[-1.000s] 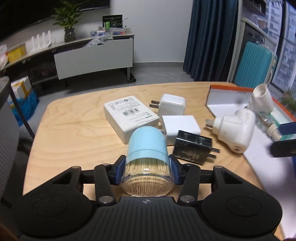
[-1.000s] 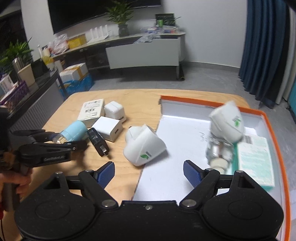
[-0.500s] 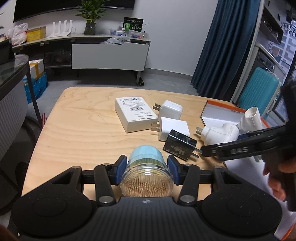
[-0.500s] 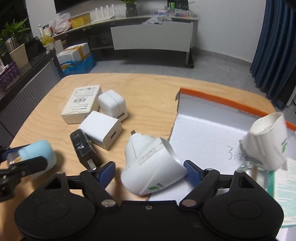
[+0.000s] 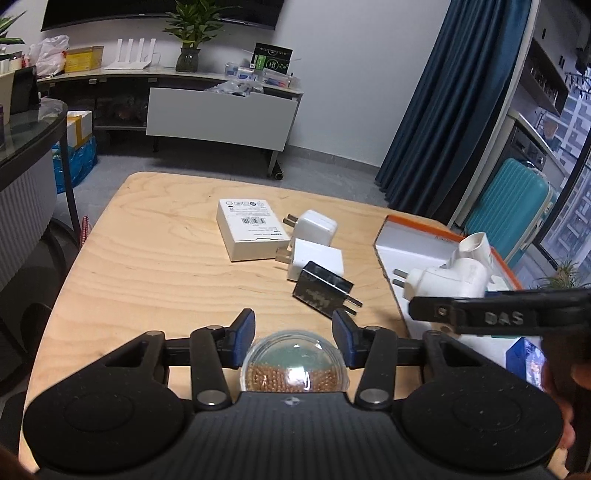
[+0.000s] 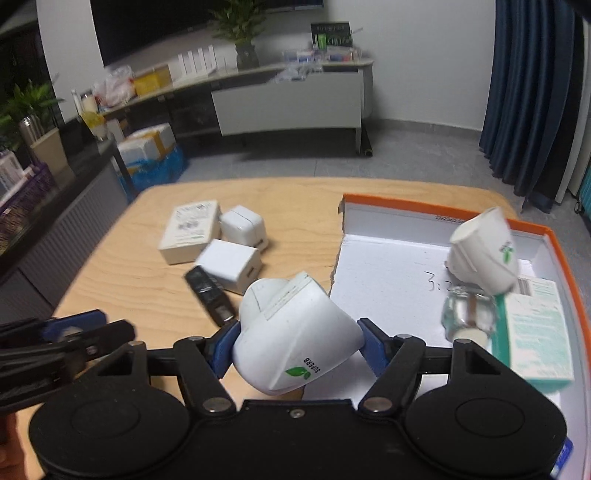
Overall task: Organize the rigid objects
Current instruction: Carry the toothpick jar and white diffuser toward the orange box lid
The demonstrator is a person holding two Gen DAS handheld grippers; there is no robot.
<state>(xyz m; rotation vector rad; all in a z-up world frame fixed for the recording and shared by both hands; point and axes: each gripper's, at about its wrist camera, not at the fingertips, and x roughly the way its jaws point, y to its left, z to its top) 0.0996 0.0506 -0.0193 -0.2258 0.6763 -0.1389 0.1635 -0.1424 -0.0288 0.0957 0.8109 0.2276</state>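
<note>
Only our left view shows the toothpick jar (image 5: 293, 363), pinched in our left gripper (image 5: 293, 332); our right gripper (image 6: 297, 341), angled down, is closing around the white plug (image 6: 291, 332).

potted plant (image 5: 189, 35) on long shelf (image 5: 166, 75); dark blue curtain (image 5: 443, 110); teal suitcase (image 5: 511, 210) by window.
</note>
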